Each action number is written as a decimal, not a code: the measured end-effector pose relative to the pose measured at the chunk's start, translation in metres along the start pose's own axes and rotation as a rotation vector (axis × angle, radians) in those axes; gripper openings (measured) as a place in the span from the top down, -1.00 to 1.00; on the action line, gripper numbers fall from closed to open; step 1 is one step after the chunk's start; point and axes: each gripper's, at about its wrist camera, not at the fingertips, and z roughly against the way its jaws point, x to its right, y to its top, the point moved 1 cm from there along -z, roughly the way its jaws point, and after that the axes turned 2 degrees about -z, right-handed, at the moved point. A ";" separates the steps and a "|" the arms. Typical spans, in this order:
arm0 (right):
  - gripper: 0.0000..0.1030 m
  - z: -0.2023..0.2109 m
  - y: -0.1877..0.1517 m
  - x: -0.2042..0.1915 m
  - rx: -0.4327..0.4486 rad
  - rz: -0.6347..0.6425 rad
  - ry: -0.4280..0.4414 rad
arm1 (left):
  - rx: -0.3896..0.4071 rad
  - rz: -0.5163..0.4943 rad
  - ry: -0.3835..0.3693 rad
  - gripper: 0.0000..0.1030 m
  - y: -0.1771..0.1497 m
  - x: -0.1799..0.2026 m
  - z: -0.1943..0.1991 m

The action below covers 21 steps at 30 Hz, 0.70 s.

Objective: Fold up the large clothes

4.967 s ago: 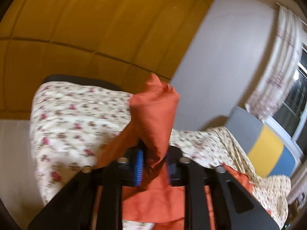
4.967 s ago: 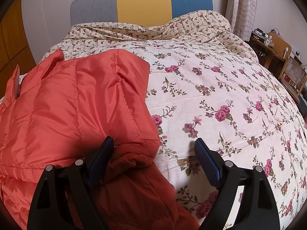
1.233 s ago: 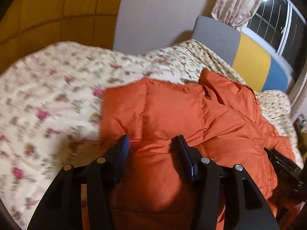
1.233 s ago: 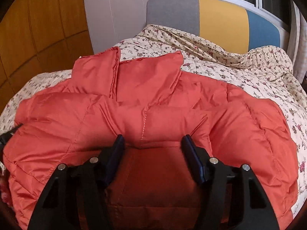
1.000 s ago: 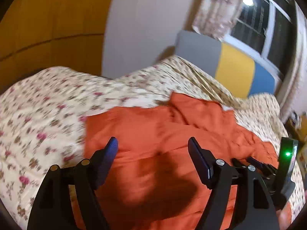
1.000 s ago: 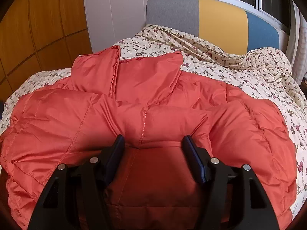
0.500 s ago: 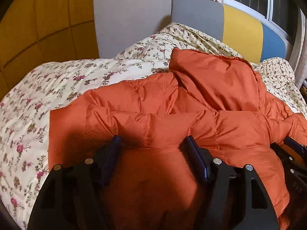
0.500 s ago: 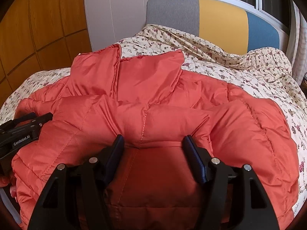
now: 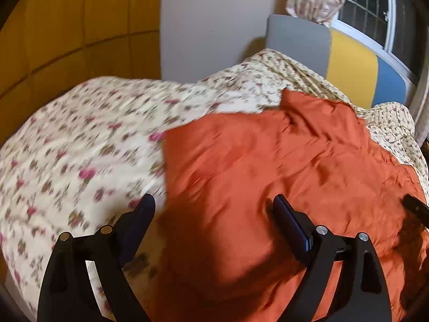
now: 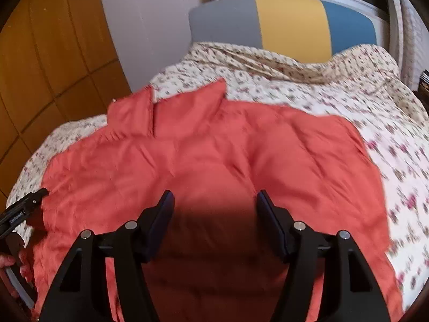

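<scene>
A: We've got the orange puffer jacket (image 10: 214,161) flat on the floral bed (image 10: 375,102), collar toward the top of the frame, long side running left to right.

B: Left hand-held gripper (image 9: 214,222) is opening over its left edge, gripping nothing. Right hand-held gripper (image 10: 214,214) hangs part-open above the middle, gripping nothing.

- Bare flowered bedspread (image 10: 396,161) open at three o'clock of the orange jacket (image 10: 214,161), and at nine o'clock (image 9: 80,147).
- Blocked at twelve o'clock by headboard (image 10: 289,21); wooden wall panels (image 9: 67,26) at ten o'clock.
</scene>
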 end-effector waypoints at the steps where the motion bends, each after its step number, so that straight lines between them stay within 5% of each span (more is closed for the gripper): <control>1: -0.23 -0.001 -0.004 0.003 -0.015 -0.004 -0.005 | -0.022 0.017 -0.008 -0.74 -0.004 -0.003 -0.005; 5: -0.25 -0.020 -0.013 0.003 -0.060 0.010 -0.030 | -0.144 0.076 -0.070 -0.94 -0.012 -0.010 -0.038; 9: -0.29 -0.030 -0.016 -0.011 -0.069 0.082 -0.107 | -0.146 0.017 -0.008 -0.94 -0.010 0.002 -0.043; 14: -0.32 -0.022 -0.017 -0.008 -0.069 0.069 -0.099 | -0.131 0.058 -0.017 -0.94 -0.013 -0.006 -0.028; 21: -0.60 0.016 -0.026 -0.016 -0.058 0.079 -0.116 | -0.091 0.115 -0.045 -0.94 -0.032 -0.012 0.017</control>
